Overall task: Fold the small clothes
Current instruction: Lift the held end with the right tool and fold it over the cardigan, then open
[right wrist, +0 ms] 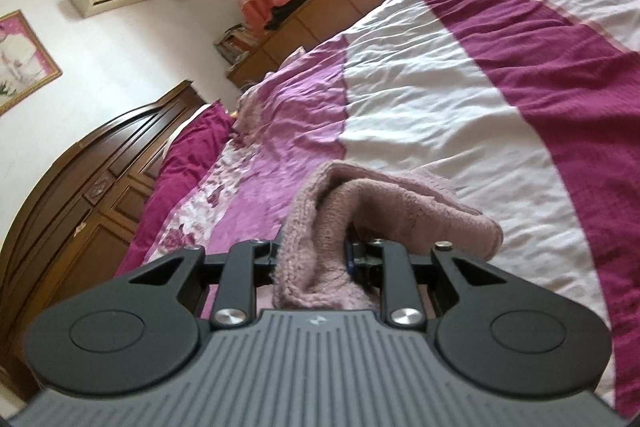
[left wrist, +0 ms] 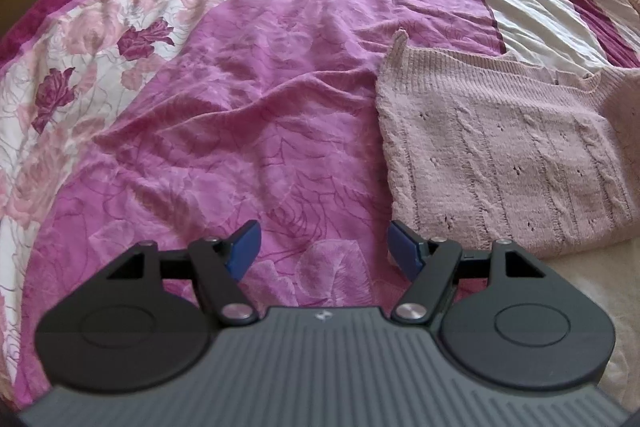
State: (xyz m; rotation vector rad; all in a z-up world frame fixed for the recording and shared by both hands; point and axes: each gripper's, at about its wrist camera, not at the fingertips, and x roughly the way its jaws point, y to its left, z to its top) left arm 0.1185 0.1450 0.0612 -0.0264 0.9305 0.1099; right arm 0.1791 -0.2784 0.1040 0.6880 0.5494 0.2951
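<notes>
Bedroom scene, two wrist views. A pink knitted sweater was laid on the floral bedspread, toward the right of the left wrist view, its cable-knit body flat and its near hem lying just beside the left gripper. In the right wrist view, a bunched portion of the same knit was seen raised from the bed and drawn between the fingers of the right gripper; which part of the garment this was, sleeve or side, could not be told.

The step in hand was judged to be the carrying of the gripped part over the body to form a fold. For a clean result, the lifted knit would best be kept taut and carried across in a low arc, so that the crease falls parallel to the cable ribs. The free gripper could be pressed onto the flat body to prevent the loose, stretchy fabric from being dragged along. Release would best be delayed until the edge has been laid level with the opposite side.

Tool state: the left gripper's blue pads were spread well apart over the bedspread, with nothing held or touched. The right gripper's jaws were narrowed onto a thick wad of knit, which was clamped firmly between them.
</notes>
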